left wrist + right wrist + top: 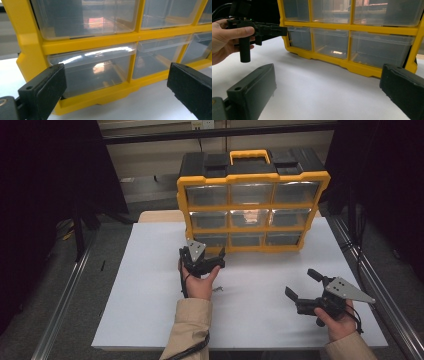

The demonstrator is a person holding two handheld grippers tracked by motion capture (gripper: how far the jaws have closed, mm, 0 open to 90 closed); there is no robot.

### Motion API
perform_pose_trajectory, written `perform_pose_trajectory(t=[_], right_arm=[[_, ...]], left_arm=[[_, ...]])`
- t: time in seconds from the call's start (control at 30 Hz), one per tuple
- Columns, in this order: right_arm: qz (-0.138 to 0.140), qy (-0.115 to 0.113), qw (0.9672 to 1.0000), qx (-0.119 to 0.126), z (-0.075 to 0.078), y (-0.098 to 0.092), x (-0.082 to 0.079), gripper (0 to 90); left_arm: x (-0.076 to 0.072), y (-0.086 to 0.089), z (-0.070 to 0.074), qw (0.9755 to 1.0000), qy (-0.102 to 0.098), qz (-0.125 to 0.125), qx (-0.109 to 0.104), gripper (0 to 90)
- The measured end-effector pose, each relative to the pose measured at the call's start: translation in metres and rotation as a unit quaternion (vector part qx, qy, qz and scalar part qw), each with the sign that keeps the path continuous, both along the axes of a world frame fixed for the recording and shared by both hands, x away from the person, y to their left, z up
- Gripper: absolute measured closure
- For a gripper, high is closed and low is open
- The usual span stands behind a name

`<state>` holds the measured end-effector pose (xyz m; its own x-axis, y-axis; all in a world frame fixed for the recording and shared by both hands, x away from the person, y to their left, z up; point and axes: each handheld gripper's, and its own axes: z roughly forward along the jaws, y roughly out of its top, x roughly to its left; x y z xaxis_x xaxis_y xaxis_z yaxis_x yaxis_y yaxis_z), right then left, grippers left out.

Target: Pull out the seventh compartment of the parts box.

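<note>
1 drawer matters here: the bottom-left drawer (92,72) of the yellow organizer (252,200), straight ahead of my left gripper (204,256), long axis crosswise. Jaws wide open, empty. My right gripper (305,285), also open and empty, sits farther off on the counter (150,285).

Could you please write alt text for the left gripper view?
The left gripper, jaws open, faces the bottom-left clear drawer of a yellow organizer standing on a white table. The drawer looks closed and empty.
</note>
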<state>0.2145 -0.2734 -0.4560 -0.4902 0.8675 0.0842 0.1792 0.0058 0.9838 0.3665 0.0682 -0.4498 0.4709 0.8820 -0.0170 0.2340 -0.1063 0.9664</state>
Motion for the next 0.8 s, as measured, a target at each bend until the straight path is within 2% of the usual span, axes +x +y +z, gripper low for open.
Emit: perform_pose_trajectory(t=[0.1, 0.13, 0.27, 0.3, 0.43, 0.5, 0.53, 0.63, 0.7, 0.8], right_arm=[[-0.003, 0.001, 1.0, 0.001, 0.0, 0.0, 0.0, 0.3], [-0.001, 0.0, 1.0, -0.001, 0.0, 0.0, 0.0, 0.3], [0.003, 0.001, 1.0, -0.002, 0.0, 0.001, 0.001, 0.3], [0.001, 0.0, 1.0, -0.002, 0.0, 0.0, 0.0, 0.3], [0.001, 0.0, 1.0, -0.001, 0.0, 0.0, 0.0, 0.3], [0.001, 0.0, 1.0, 0.0, 0.0, 0.0, 0.0, 0.3], [0.002, 0.0, 1.0, -0.001, 0.0, 0.0, 0.0, 0.3], [0.0, 0.0, 1.0, -0.001, 0.0, 0.0, 0.0, 0.4], [0.001, -0.001, 1.0, 0.001, 0.0, -0.001, 0.001, 0.4], [0.003, 0.0, 1.0, 0.001, -0.001, -0.001, 0.001, 0.4]], left_arm=[[0.001, -0.002, 0.001, 0.9999, -0.007, 0.0, 0.016, 2.6], [0.001, -0.004, 0.002, 0.9995, -0.017, 0.004, 0.028, 2.8], [0.002, -0.004, 0.003, 0.9989, -0.021, 0.009, 0.042, 3.2], [0.003, -0.007, 0.003, 0.999, -0.024, 0.016, 0.035, 3.2], [0.004, -0.01, 0.002, 0.999, -0.022, 0.017, 0.037, 3.3], [0.006, -0.013, 0.001, 0.9987, -0.025, 0.017, 0.041, 3.3], [0.007, -0.014, 0.0, 0.9982, -0.024, 0.018, 0.052, 3.4], [0.009, -0.017, -0.001, 0.998, -0.026, 0.021, 0.053, 3.7], [0.009, -0.017, -0.001, 0.997, -0.026, 0.029, 0.066, 4.0], [0.011, -0.018, -0.002, 0.9976, -0.026, 0.029, 0.057, 4.1]])
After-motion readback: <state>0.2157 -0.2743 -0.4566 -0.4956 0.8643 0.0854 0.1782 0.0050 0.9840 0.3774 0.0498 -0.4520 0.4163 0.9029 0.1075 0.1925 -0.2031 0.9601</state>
